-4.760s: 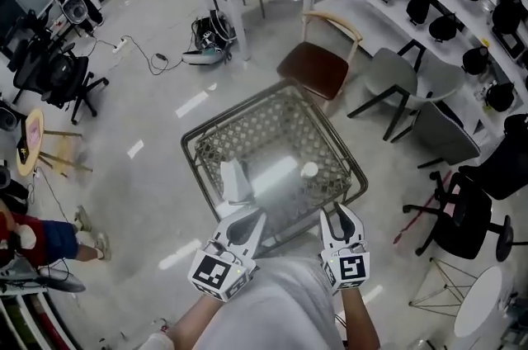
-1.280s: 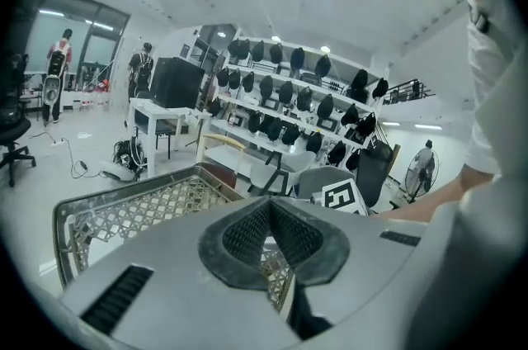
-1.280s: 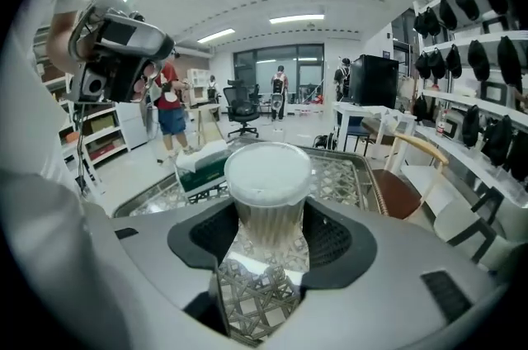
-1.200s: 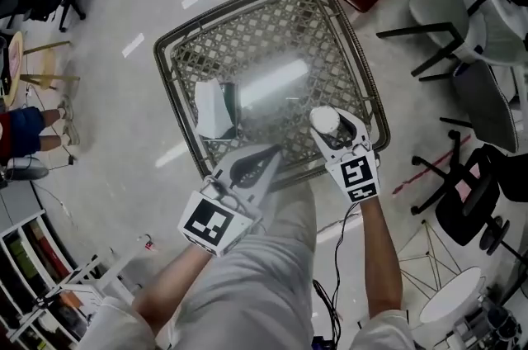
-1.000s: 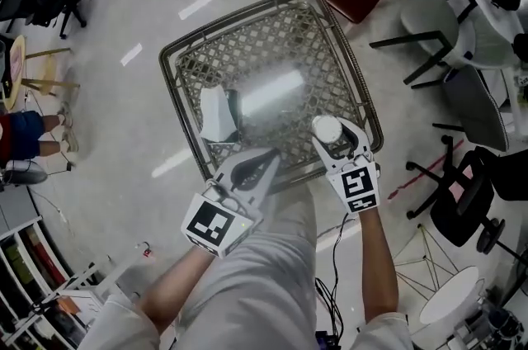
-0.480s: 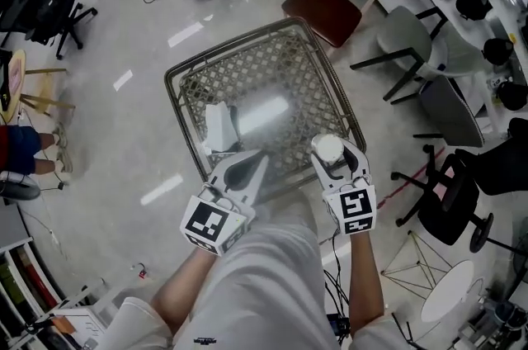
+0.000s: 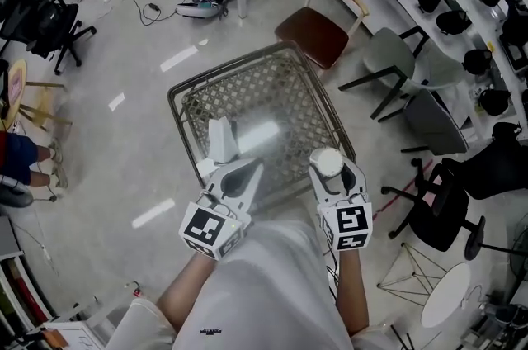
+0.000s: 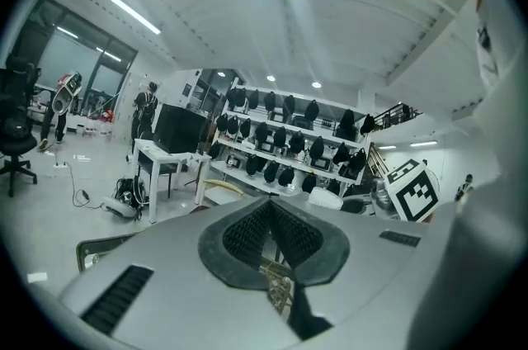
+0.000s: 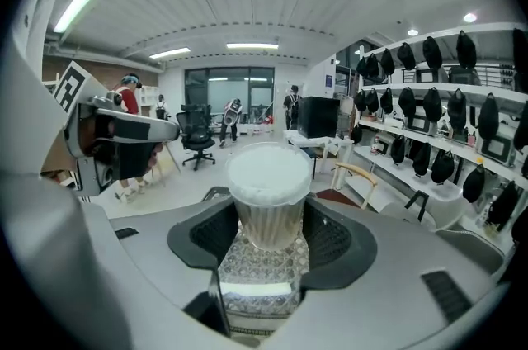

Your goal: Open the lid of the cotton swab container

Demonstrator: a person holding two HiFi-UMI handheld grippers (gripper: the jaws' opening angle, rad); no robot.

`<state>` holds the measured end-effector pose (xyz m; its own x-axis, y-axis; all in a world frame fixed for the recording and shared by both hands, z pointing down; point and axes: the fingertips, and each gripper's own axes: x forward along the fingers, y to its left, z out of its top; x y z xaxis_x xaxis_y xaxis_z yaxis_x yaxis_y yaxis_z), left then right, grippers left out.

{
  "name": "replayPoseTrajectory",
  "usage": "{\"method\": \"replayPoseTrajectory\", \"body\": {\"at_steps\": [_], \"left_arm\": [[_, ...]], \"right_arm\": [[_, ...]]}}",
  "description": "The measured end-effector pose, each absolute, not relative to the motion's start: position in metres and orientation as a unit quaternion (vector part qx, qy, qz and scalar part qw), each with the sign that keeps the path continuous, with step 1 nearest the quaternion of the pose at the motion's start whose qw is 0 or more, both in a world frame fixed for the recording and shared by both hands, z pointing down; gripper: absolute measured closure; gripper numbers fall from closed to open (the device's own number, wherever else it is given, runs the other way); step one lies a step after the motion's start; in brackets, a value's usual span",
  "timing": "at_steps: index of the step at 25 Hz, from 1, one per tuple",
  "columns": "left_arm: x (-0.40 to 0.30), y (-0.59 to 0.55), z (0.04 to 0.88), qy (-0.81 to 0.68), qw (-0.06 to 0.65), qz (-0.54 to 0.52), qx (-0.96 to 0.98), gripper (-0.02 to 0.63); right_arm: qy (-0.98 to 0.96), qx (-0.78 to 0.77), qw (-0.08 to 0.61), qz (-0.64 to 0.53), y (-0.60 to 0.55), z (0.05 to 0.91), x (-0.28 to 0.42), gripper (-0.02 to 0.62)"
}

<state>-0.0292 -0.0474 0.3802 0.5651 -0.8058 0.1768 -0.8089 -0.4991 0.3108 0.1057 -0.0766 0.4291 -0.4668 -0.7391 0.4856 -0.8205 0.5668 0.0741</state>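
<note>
Your right gripper (image 9: 269, 245) clamps the clear cotton swab container (image 9: 268, 212) over the glass-topped table (image 7: 191, 96), its white lid (image 9: 268, 171) on and swabs packed upright inside. Your left gripper (image 7: 247, 172) is clenched on nothing. A white object (image 7: 221, 139) on the table is too indistinct to identify.

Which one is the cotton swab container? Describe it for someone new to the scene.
Find the lattice table mid-floor in the head view. Over its near right corner the right gripper clamps a small clear tub in its jaws. Unlike the angular white pack to the left, it is round, white-lidded and full of upright swabs.
</note>
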Motion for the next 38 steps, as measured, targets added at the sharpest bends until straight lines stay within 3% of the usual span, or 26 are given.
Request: {"method": "replayPoseTrajectory", "body": {"at_steps": [11,30,32,38], "left_arm": [[-0.039,-0.023,0.36,-0.46,0.167,-0.006,0.872,0.604],[0.006,-0.013,0.33,-0.332,0.141,0.01,0.933,0.596],[0.016,-0.012,0.328,-0.305,0.14,0.015,0.942,0.459],[0.043,-0.01,0.334,-0.247,0.091,0.055,0.963,0.384]], "right_arm": [[-0.84,0.501,0.192,0.082,-0.051,0.405,0.091,0.359],[-0.858,0.464,0.208,0.072,-0.035,0.403,0.07,0.37],[-0.861,0.457,0.211,0.07,-0.034,0.402,0.067,0.37],[-0.877,0.42,0.225,0.064,-0.026,0.402,0.054,0.371]]}}
